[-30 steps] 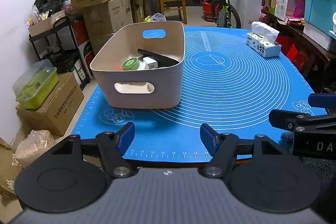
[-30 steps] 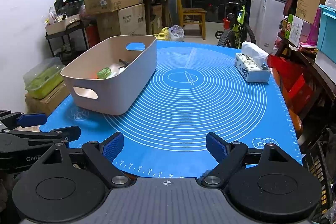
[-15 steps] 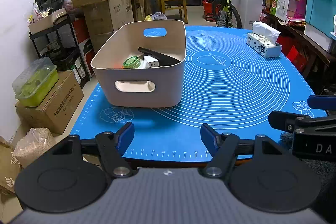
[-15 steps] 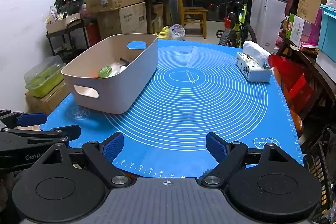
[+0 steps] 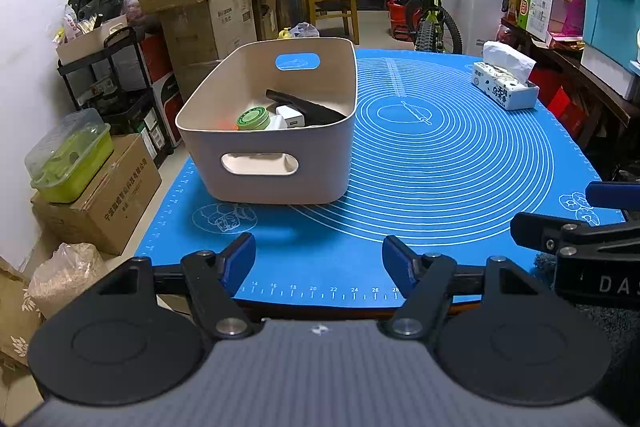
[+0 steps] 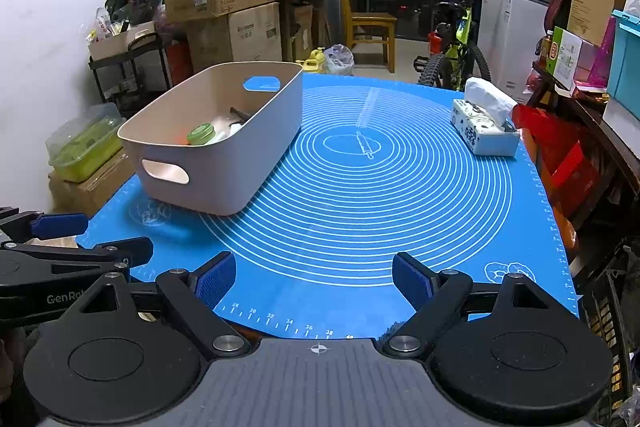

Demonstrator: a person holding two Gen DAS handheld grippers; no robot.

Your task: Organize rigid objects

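Beige bin sits on the left side of the blue mat in the left wrist view, long axis running away from the camera, with a green-lidded jar, white block and something black, maybe a tool, inside. Left gripper is spread, empty. From the right wrist, the right gripper gapes too, nothing held. A careless reach could shove the bin off the near edge.

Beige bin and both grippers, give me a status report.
Left gripper open, empty. Right gripper open, empty. Beige bin on blue mat, green-lidded jar and other items inside. Only tissue box elsewhere on mat, at the far right, well clear.
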